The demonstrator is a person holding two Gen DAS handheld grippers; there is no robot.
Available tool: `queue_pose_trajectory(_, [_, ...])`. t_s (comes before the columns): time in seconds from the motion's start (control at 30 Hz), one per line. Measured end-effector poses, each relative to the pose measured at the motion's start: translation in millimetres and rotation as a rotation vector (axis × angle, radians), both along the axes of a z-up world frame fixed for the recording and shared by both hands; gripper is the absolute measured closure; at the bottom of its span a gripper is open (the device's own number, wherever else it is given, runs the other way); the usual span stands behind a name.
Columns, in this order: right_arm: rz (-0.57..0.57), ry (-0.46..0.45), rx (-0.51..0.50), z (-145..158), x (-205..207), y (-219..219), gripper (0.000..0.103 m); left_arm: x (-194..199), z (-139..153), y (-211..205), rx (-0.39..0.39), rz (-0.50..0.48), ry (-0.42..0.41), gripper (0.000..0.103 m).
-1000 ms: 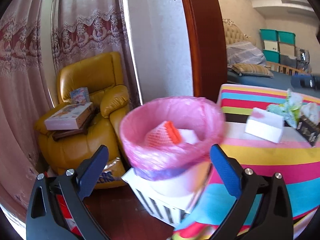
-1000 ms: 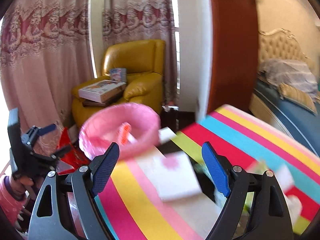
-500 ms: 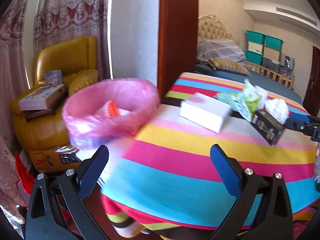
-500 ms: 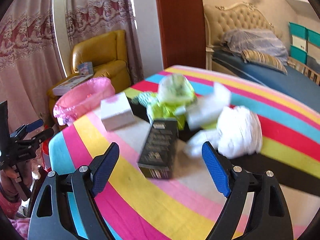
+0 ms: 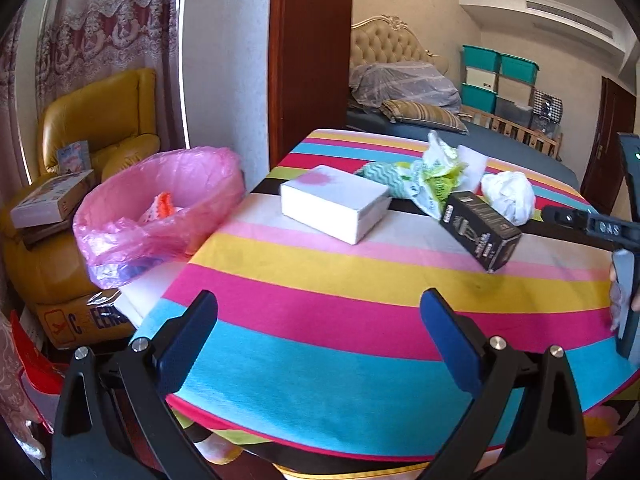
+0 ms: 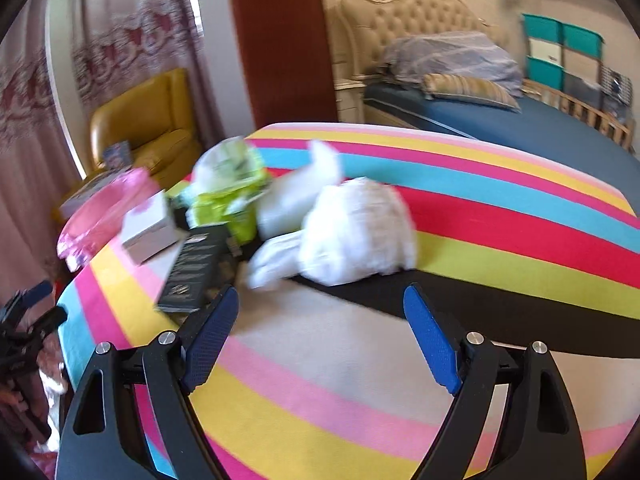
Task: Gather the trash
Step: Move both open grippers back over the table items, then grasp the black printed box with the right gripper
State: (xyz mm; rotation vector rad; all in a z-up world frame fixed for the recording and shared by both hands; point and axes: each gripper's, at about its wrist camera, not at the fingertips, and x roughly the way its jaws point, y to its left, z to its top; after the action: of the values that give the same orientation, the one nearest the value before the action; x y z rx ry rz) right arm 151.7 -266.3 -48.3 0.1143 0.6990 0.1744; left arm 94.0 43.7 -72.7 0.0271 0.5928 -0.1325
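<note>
On the striped tablecloth (image 5: 320,280) lie a white box (image 5: 334,206), a black carton (image 5: 480,230), a green-and-white wrapper (image 5: 434,180) and crumpled white paper (image 5: 508,194). A bin lined with a pink bag (image 5: 160,208) stands off the table's left edge, with orange scrap inside. My left gripper (image 5: 318,334) hangs open over the near table edge, nothing between its fingers. My right gripper (image 6: 320,334) is open too, just short of the crumpled white paper (image 6: 356,232); the black carton (image 6: 194,270) lies to its left.
A yellow armchair (image 5: 96,128) stacked with books sits behind the bin, beside curtains. A cardboard box (image 5: 80,320) lies on the floor under the bin. A bed (image 6: 500,112) and teal storage crates (image 5: 498,76) are beyond the table. A brown door frame (image 5: 308,56) rises behind.
Both views have swung right, from the pink-lined bin onto the table. The right gripper has come closer to the crumpled white paper. Both grippers stayed open.
</note>
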Motion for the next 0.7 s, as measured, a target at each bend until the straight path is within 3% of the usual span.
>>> queue_pose_trajectory(0.27, [0.018,-0.020,0.034,8,3,5,0.023,2,-3,-27,0.060,-0.060,0.001,0.005])
queue_pose_trajectory(0.57, [0.180,0.006,0.010,3,-5,64,0.023,9,-3,-9,0.064,0.022,0.004,0.005])
queue_pose_trajectory(0.7, [0.247,0.016,-0.045,2,-2,92,0.023,9,0,3,0.069,0.055,-0.004,0.005])
